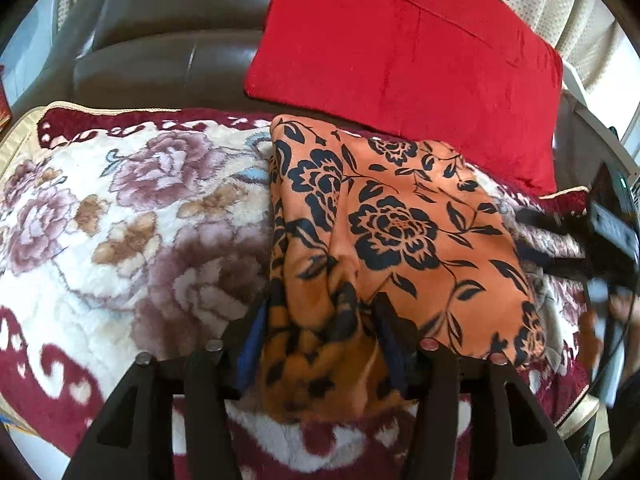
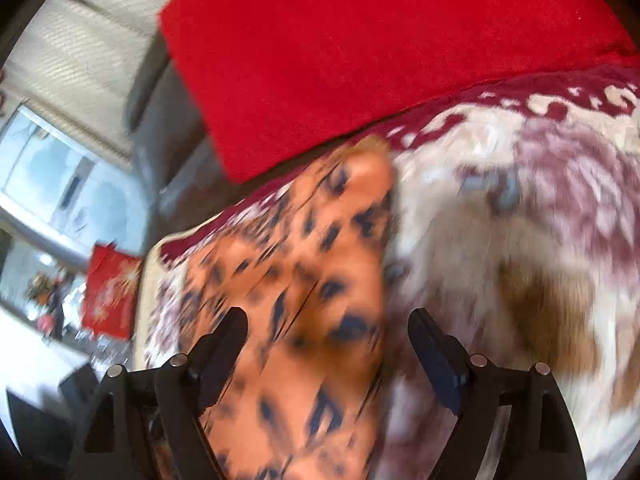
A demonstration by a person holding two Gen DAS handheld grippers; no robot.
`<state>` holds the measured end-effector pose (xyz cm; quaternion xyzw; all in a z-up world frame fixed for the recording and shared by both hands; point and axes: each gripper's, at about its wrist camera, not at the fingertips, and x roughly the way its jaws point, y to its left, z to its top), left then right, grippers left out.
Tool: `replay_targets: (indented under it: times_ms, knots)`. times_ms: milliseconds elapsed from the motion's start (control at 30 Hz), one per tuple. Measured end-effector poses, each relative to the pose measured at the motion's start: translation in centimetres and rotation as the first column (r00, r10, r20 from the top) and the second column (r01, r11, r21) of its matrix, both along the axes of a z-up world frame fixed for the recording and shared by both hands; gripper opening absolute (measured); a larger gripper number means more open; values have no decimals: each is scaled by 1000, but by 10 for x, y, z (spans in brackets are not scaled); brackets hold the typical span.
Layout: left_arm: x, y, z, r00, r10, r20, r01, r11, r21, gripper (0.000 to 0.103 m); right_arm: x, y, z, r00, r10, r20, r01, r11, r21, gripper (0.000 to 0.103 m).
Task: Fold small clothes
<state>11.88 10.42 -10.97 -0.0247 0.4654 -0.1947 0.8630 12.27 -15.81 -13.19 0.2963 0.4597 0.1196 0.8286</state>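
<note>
An orange garment with black flower print [image 1: 400, 232] lies folded on a plush floral blanket [image 1: 120, 220]. My left gripper [image 1: 324, 312] has its two fingers on either side of a bunched near edge of the garment, which fills the gap between them. The right gripper shows at the right edge of the left wrist view [image 1: 560, 236], beside the garment. In the blurred right wrist view my right gripper [image 2: 328, 320] is open, its fingers wide apart above the garment [image 2: 304, 280] and not touching it.
A red cushion [image 1: 404, 56] leans on the brown leather sofa back [image 1: 172, 28] just behind the garment; it also shows in the right wrist view [image 2: 360, 48]. The blanket [image 2: 520, 220] covers the seat. A window and a red bag [image 2: 108, 292] are at the left.
</note>
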Motion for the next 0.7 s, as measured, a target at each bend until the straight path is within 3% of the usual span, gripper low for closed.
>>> replay_targets:
  times_ms: [67,100,133,167,300,333,400,500,533,600,700]
  knots:
    - [-5,2,-3,1000,-1,-3,1,1000,-16,59,-20,14,-6,999,37,-11,-37,999,-3,85]
    - [-4,0,-12,999,-4,-37,4,1000,5,52,-23,21,-12,998,64,-29,-64,998,-19,76]
    - [-2,-1,-20,998,-11,-55,12,1000,7,49,-23,32,-22,991,111,-77,-117,991,-71,58]
    - [-2,0,-24,999,-7,-52,7,1000,0,49,-26,39,-29,988,125,-92,-135,985,-111,46]
    - [-12,-4,-6,1000,-3,-30,3,1000,1,44,-32,33,-22,995,73,-63,-79,992,-96,47]
    - [-13,-4,-7,999,3,-32,-3,1000,9,44,-36,31,-23,996,62,-65,-68,994,-89,52]
    - [-18,-3,-7,999,10,-41,-9,1000,13,50,-48,29,-25,996,34,-86,-38,998,-46,72]
    - [-23,-1,-9,999,25,-38,-24,1000,20,57,-74,36,-20,997,52,-48,-52,999,-14,76]
    - [-19,1,-14,998,26,-50,-25,999,22,58,-78,42,-22,995,85,-48,-87,996,-26,76]
    - [-16,3,-19,997,33,-73,-33,999,0,57,-81,52,-32,988,127,-85,-136,985,-110,42]
    - [-18,3,-18,997,35,-69,-35,999,-1,57,-86,47,-29,991,108,-84,-115,990,-85,41]
